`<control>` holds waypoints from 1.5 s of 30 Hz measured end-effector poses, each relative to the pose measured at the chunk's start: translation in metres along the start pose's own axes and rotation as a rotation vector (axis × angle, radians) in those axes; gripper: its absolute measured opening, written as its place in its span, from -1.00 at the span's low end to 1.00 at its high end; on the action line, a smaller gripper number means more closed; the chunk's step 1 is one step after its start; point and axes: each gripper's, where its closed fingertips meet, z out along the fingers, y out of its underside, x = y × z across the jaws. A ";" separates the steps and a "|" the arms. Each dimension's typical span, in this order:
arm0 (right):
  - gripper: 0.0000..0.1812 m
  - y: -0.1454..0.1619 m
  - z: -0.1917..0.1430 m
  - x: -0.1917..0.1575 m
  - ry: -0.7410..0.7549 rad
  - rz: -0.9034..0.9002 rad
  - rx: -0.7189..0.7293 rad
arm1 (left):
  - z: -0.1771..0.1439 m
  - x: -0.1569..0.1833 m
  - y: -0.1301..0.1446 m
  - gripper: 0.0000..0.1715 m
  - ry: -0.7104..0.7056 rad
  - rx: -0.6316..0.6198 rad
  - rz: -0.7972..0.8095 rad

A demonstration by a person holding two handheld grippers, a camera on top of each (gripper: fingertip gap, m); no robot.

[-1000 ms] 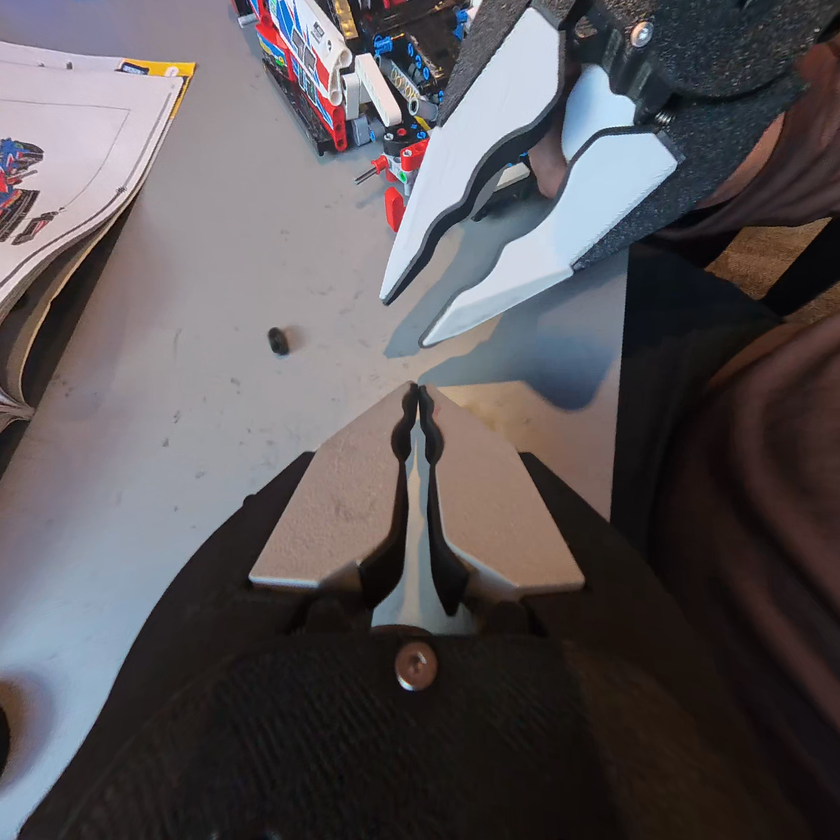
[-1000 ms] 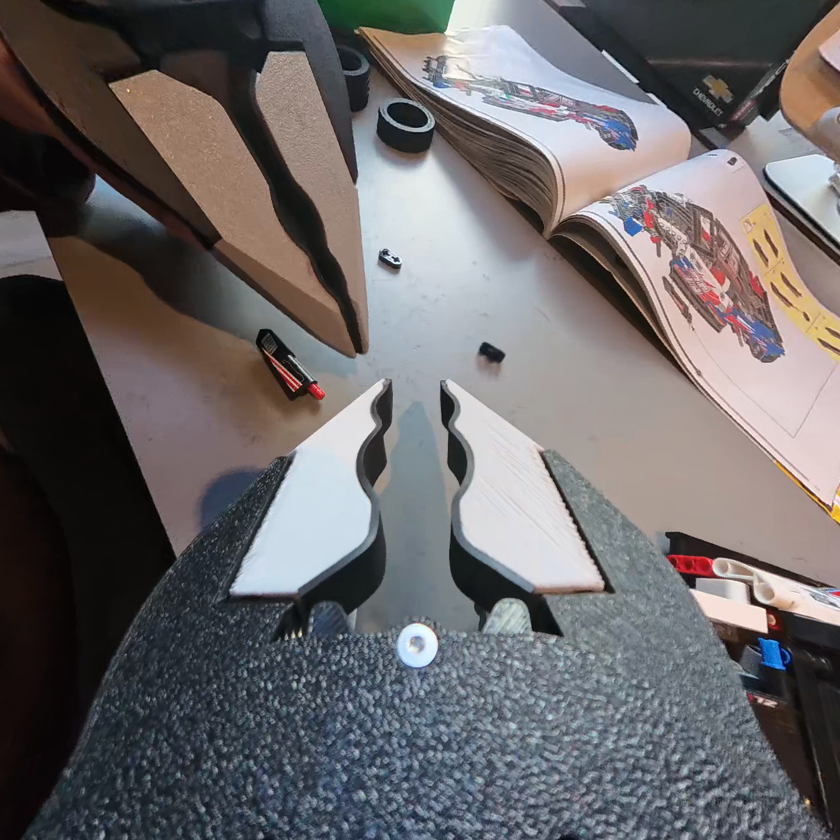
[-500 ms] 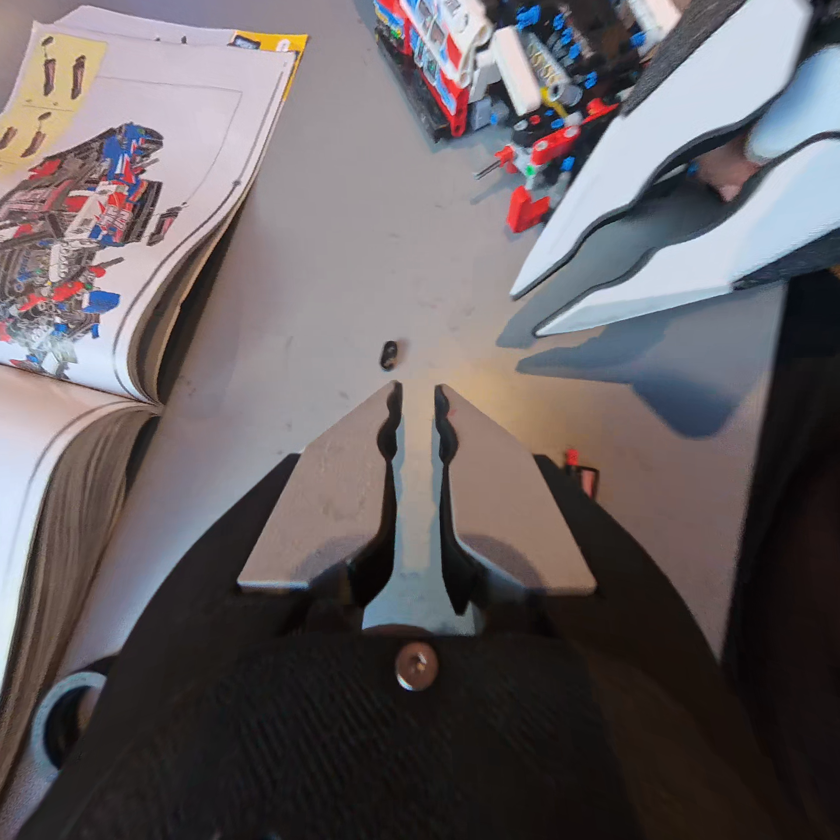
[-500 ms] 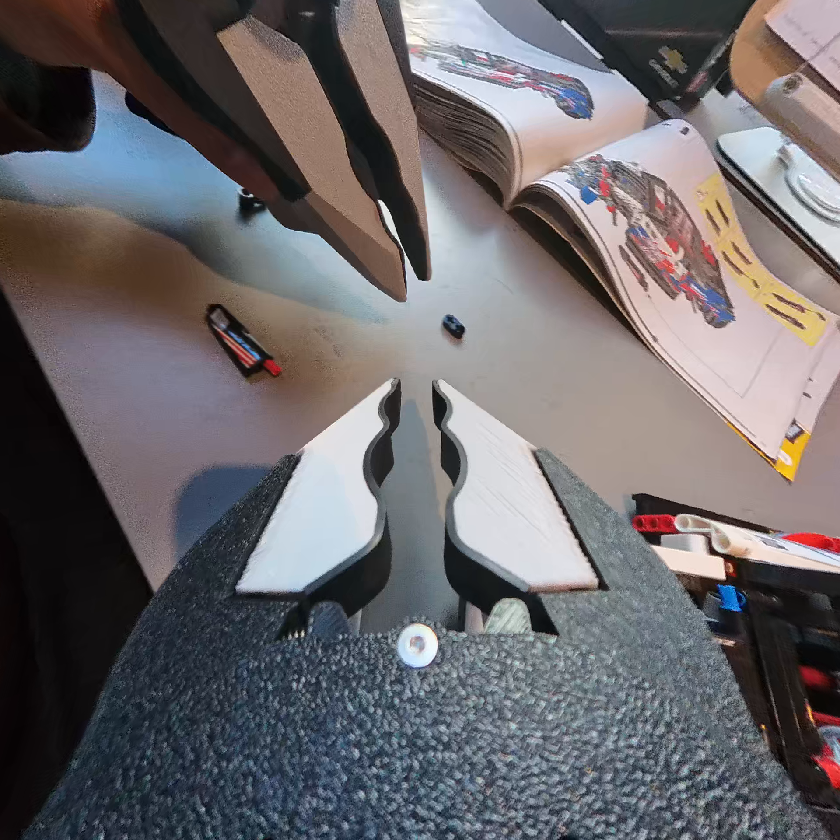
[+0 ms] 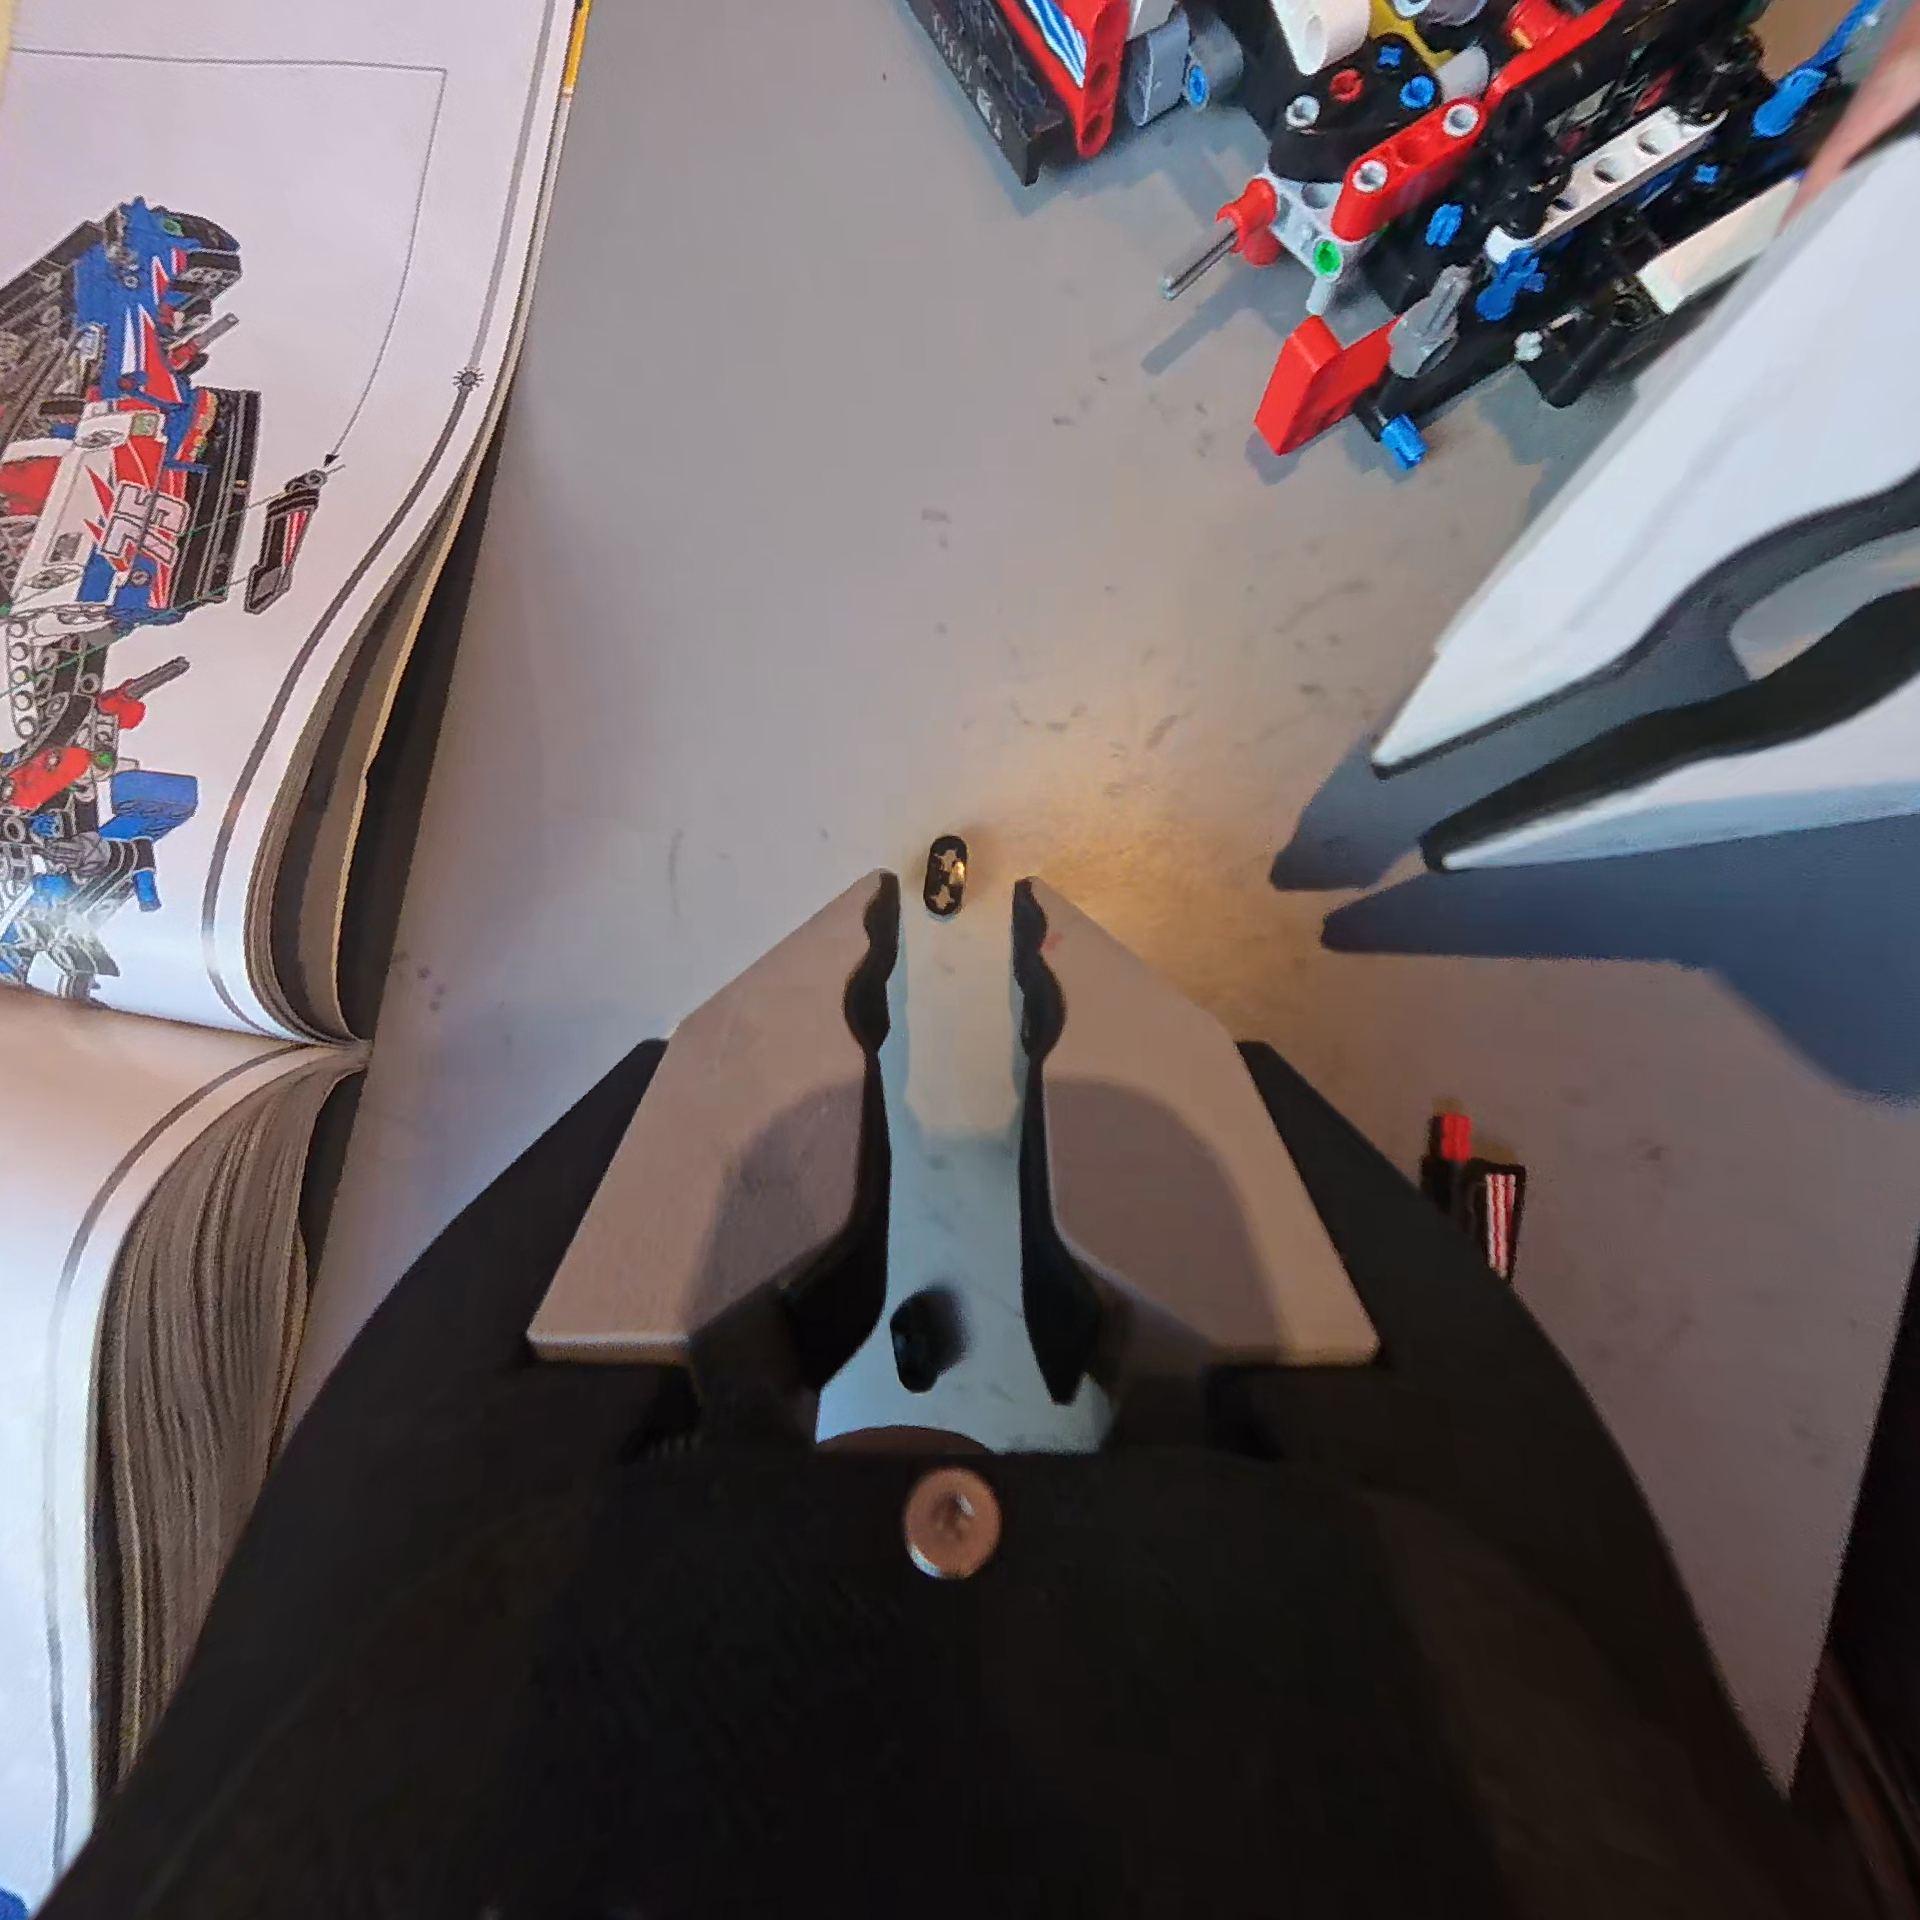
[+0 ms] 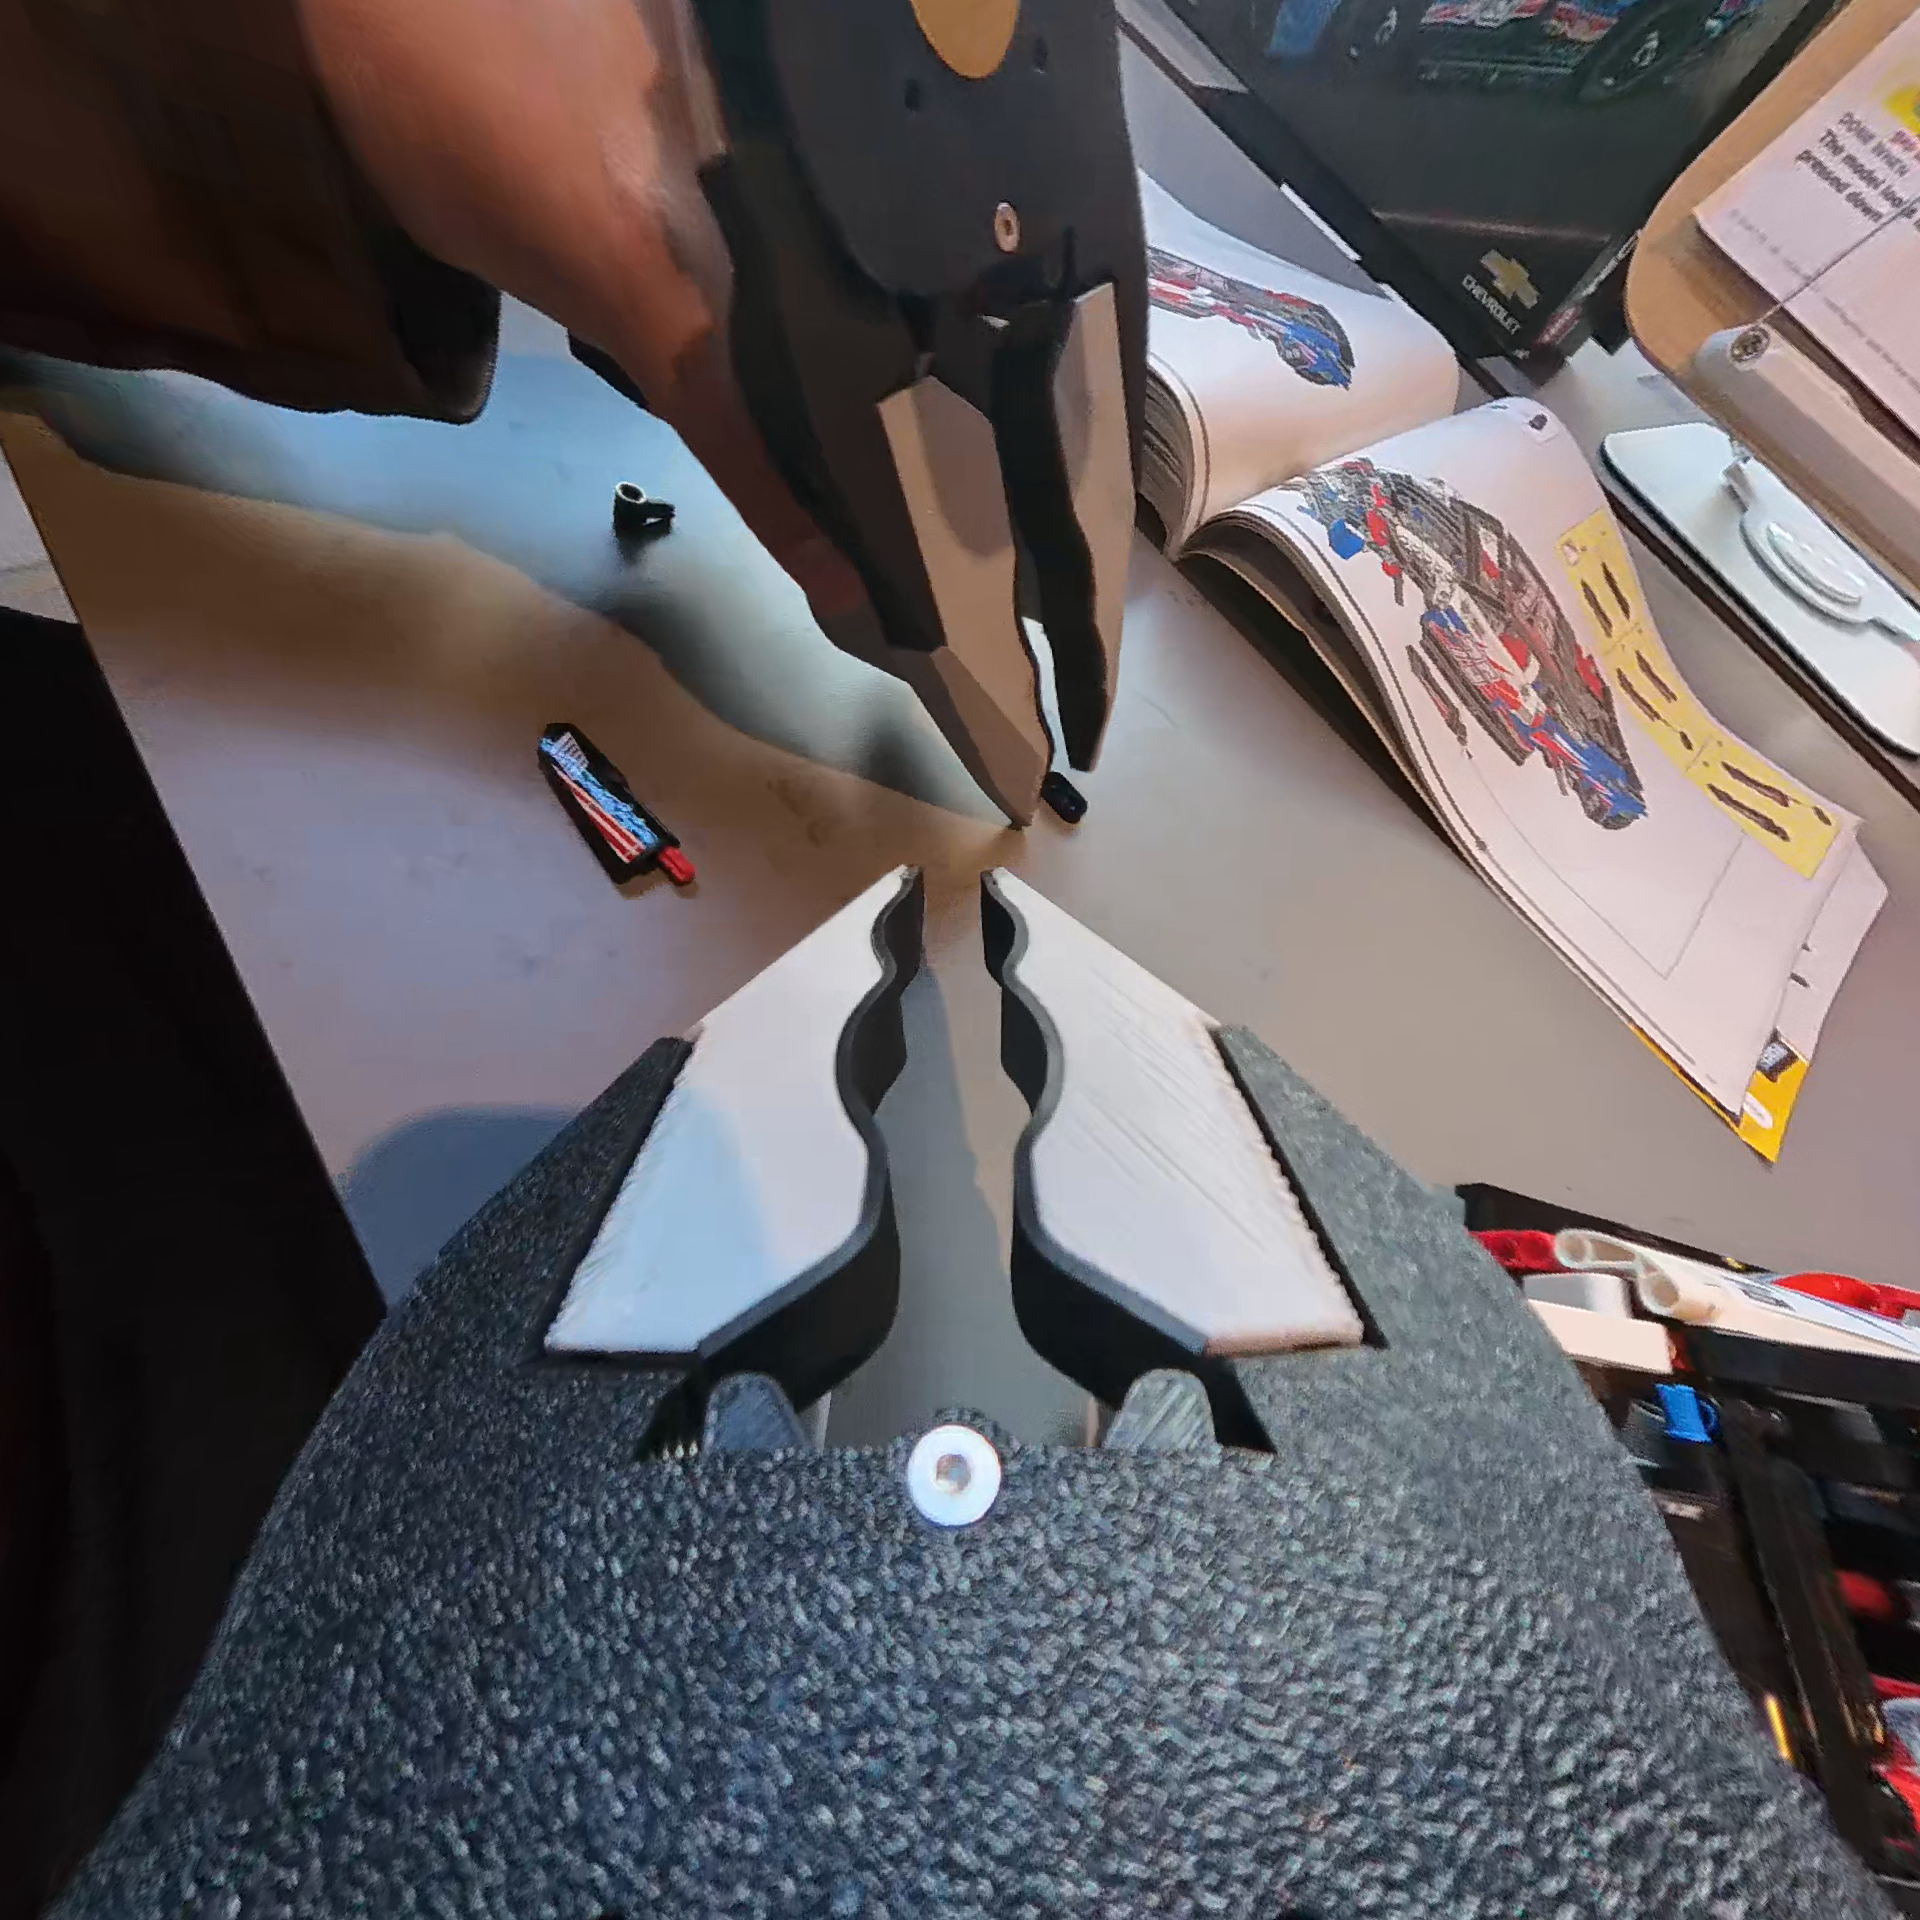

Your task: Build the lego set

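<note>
A small black two-hole connector (image 5: 944,876) lies on the grey table, right between my left gripper's (image 5: 951,885) open fingertips. In the right wrist view the same connector (image 6: 1064,797) sits between the tips of the left gripper (image 6: 1049,790), which points down at the table. My right gripper (image 6: 951,881) is slightly open and empty, hovering just short of that spot; it shows at the right edge of the left wrist view (image 5: 1392,810). The partly built red, black and blue model (image 5: 1455,187) stands at the far right.
An open instruction book (image 5: 187,520) lies at the left, also seen in the right wrist view (image 6: 1558,675). A black striped piece with a red pin (image 6: 608,805) and another small black connector (image 6: 639,511) lie loose. A dark box (image 6: 1455,187) stands behind the book. Left tips to right tips: about 7 centimetres.
My left gripper has opened, moved forward and come down so its tips straddle the small black connector. The right gripper has drawn back to the right and narrowed slightly.
</note>
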 end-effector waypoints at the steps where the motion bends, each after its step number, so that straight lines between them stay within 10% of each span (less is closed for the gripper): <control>1: -0.88 -0.001 0.000 -0.002 -0.003 -0.002 0.001 | 0.000 0.000 0.000 -0.78 0.010 -0.001 0.001; 30: -0.88 -0.003 0.002 -0.004 -0.034 0.037 0.012 | 0.000 0.008 0.002 -0.95 0.124 -0.015 0.027; 45: -0.81 0.002 0.005 -0.044 -0.129 -0.285 -0.020 | -0.042 0.087 0.012 -0.96 0.627 -0.004 -0.072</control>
